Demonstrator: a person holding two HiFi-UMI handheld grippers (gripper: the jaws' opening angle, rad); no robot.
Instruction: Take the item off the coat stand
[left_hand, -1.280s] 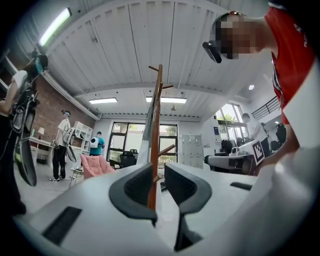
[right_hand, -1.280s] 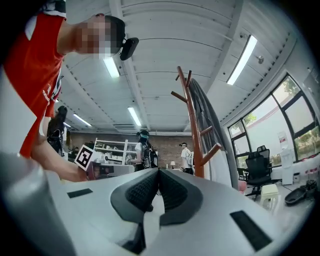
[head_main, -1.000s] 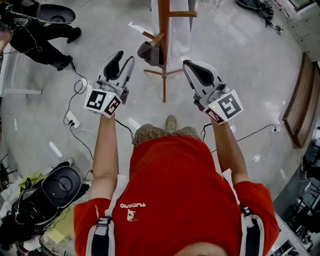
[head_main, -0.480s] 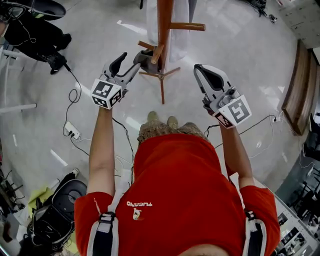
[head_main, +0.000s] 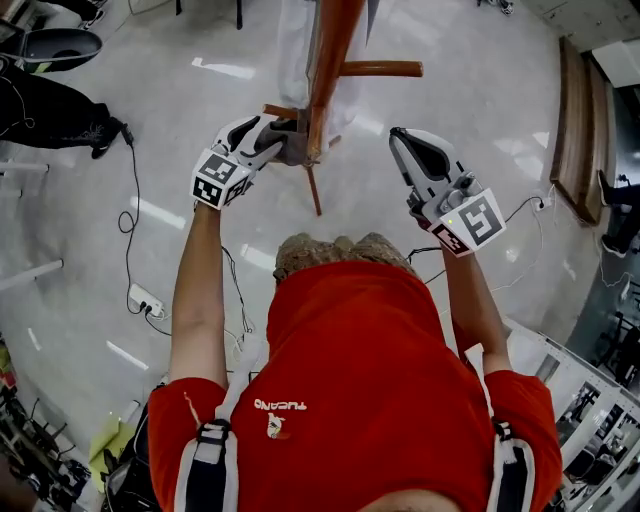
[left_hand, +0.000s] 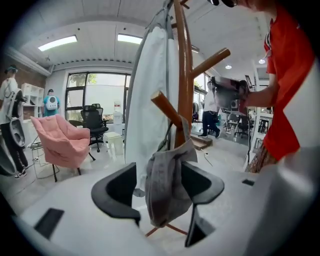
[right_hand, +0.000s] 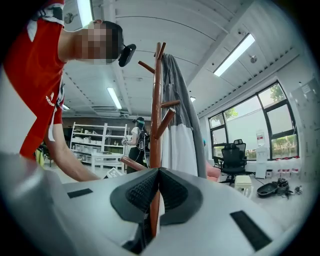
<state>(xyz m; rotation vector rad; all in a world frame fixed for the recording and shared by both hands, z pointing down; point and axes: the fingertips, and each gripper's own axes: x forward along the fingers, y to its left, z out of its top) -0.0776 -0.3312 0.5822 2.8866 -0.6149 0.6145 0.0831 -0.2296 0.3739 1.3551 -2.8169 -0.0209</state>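
Jaws of the left gripper (left_hand: 161, 192) are opening with the grey fabric item (left_hand: 167, 172) hanging between them, not clamped. It is dangling from a low peg (left_hand: 166, 109) of the wooden coat stand (left_hand: 184, 75). Right gripper (right_hand: 158, 172) is hovering nearby, jaws closed together on nothing.

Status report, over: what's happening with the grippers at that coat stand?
Left gripper opening, grey cloth between its jaws, not gripped. Right gripper shut, empty. Cloth hangs on a peg of the coat stand. White garment just behind it.
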